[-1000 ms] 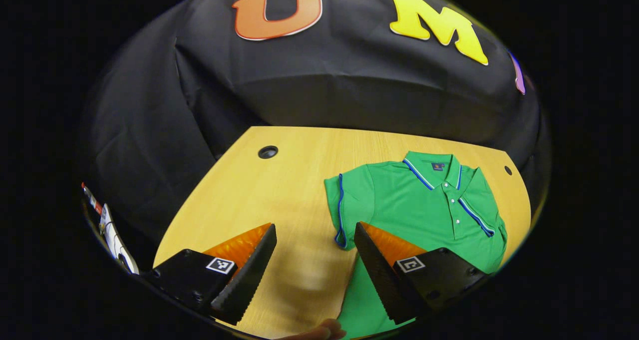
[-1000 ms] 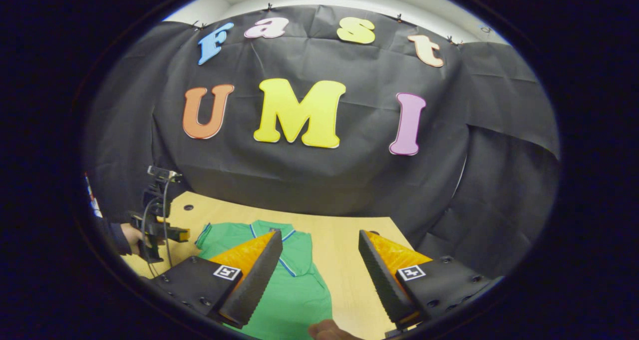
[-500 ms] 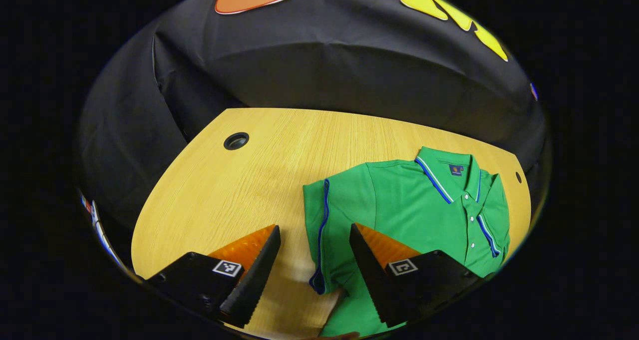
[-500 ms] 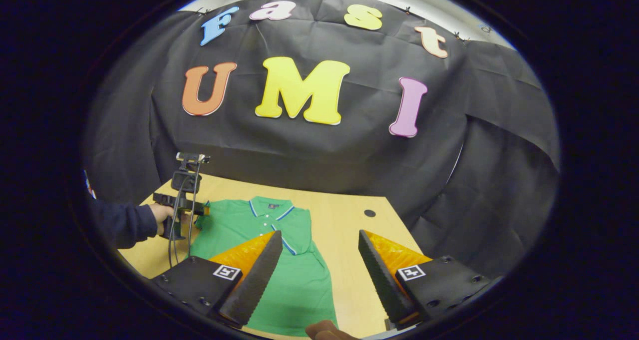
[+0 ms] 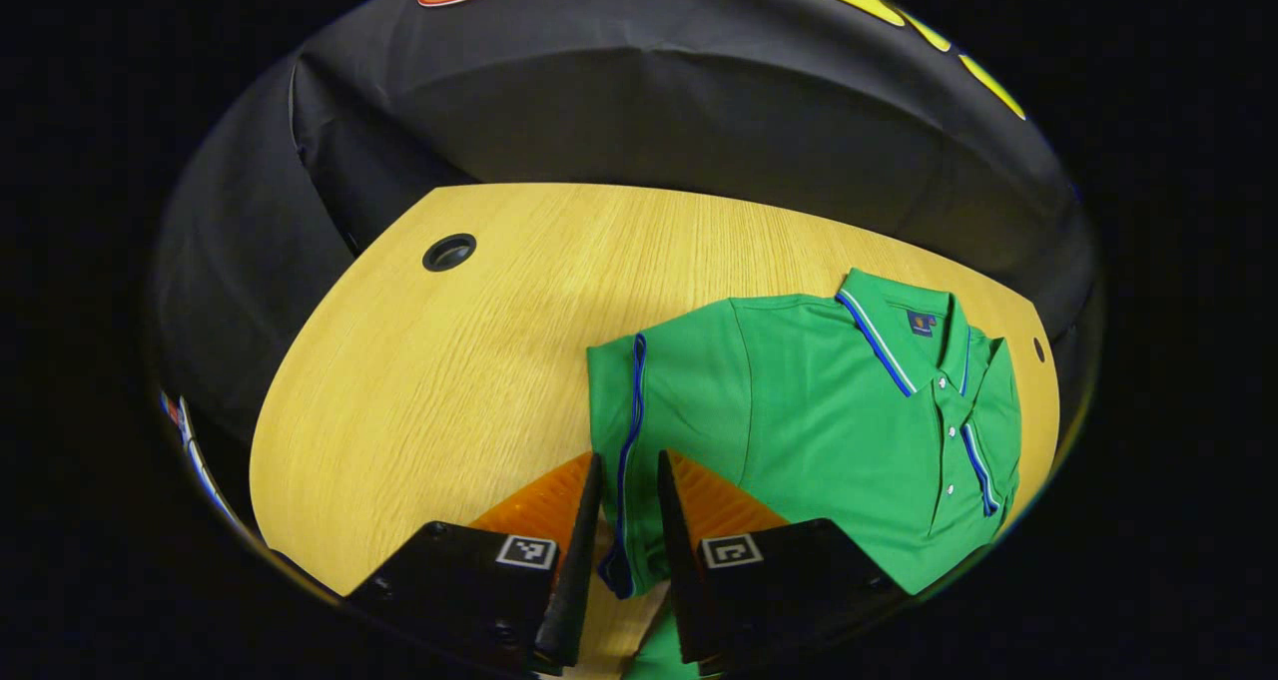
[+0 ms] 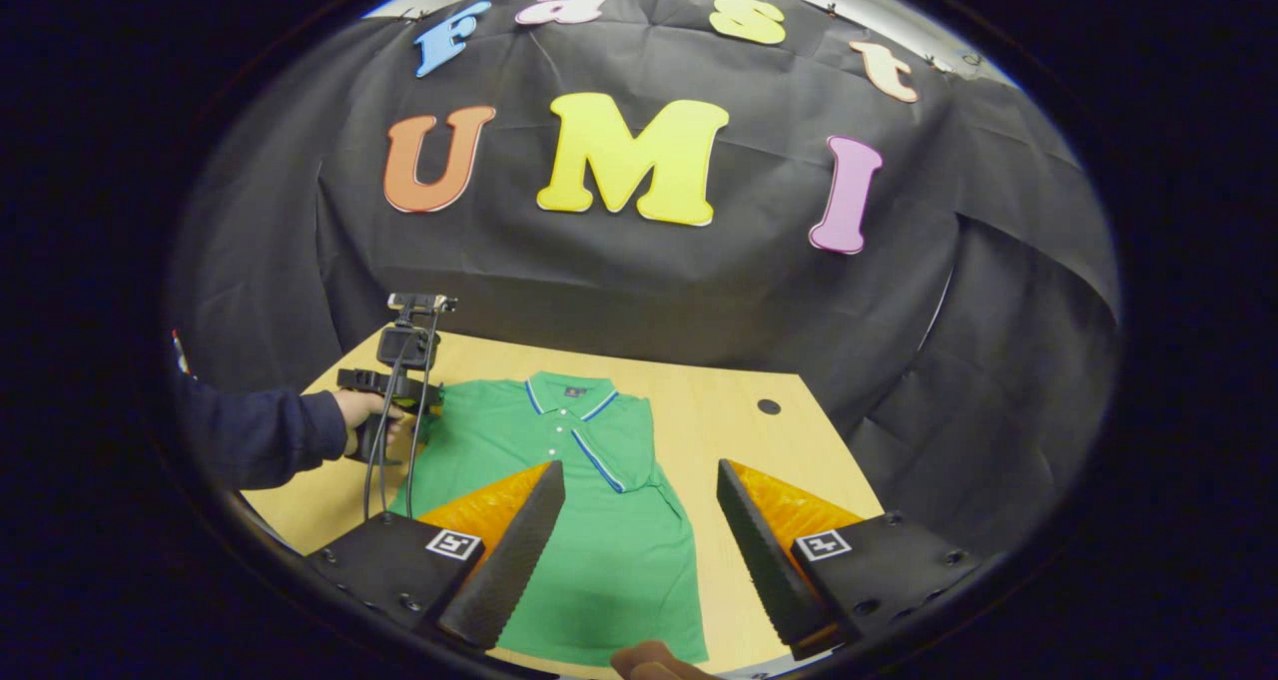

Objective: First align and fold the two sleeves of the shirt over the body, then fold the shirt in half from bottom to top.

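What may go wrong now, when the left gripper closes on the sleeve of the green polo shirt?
1. The left gripper has the sleeve's blue-trimmed cuff between its nearly shut fingers, right at the edge, so the cuff may slip out when lifted.
2. The right sleeve already lies folded over the green polo shirt; dragging could disturb it.
3. The right gripper hangs open above, pinning nothing, so the whole shirt may slide on the wooden table.

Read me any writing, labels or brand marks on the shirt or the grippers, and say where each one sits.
Neck label inside the polo shirt collar: too small to read.
Square coded tags on the left gripper and right gripper: patterns, no words.
No other text on the table.
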Tool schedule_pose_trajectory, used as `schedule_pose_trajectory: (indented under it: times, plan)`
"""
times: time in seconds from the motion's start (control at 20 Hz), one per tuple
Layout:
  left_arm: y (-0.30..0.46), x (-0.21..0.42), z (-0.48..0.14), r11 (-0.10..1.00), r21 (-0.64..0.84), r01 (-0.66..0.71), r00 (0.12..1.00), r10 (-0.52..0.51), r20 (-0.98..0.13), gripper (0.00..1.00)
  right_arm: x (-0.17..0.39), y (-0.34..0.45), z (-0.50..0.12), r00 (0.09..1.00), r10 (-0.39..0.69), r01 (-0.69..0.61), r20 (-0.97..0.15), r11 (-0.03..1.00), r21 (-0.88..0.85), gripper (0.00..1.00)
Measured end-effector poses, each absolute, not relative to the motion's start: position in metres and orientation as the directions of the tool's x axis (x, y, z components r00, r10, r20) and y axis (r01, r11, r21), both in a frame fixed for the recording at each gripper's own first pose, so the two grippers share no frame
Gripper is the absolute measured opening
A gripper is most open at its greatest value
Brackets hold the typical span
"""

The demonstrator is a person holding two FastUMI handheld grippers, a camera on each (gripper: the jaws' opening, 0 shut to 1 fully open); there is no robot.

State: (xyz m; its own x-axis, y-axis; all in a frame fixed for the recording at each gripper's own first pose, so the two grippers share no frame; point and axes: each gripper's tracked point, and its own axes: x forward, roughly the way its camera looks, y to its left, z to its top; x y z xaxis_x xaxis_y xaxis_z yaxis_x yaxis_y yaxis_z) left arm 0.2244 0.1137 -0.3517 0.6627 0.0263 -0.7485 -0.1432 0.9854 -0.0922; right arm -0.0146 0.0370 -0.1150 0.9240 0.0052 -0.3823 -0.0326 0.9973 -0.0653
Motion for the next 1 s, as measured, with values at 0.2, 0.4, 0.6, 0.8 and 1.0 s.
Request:
schedule_pose_trajectory:
  times: [0.2,0.4,0.6,0.8,1.0]
  plan:
    - [0.116,0.228,-0.352,0.990,-0.076,-0.117,0.660,0.020,-0.751,0.26,-0.014,0.036,-0.122,0.915,0.002,-0.027,-0.404,0.998,-0.058,0.99]
    - [0.115,0.229,-0.352,0.987,-0.114,-0.114,0.657,-0.011,-0.754,0.01,-0.015,0.036,-0.128,0.907,0.003,-0.027,-0.421,0.998,-0.051,0.99]
    - [0.118,0.227,-0.351,0.986,-0.137,-0.092,0.629,-0.049,-0.775,0.04,-0.013,0.034,-0.126,0.909,0.004,-0.027,-0.417,0.998,-0.048,0.99]
    - [0.112,0.225,-0.332,0.987,-0.142,-0.071,0.647,-0.063,-0.760,0.03,-0.013,0.031,-0.122,0.912,0.004,-0.022,-0.409,0.999,-0.039,0.99]
    - [0.094,0.233,-0.297,0.994,-0.109,0.021,0.699,-0.093,-0.709,0.03,-0.013,0.032,-0.129,0.909,0.005,-0.019,-0.417,0.999,-0.030,0.99]
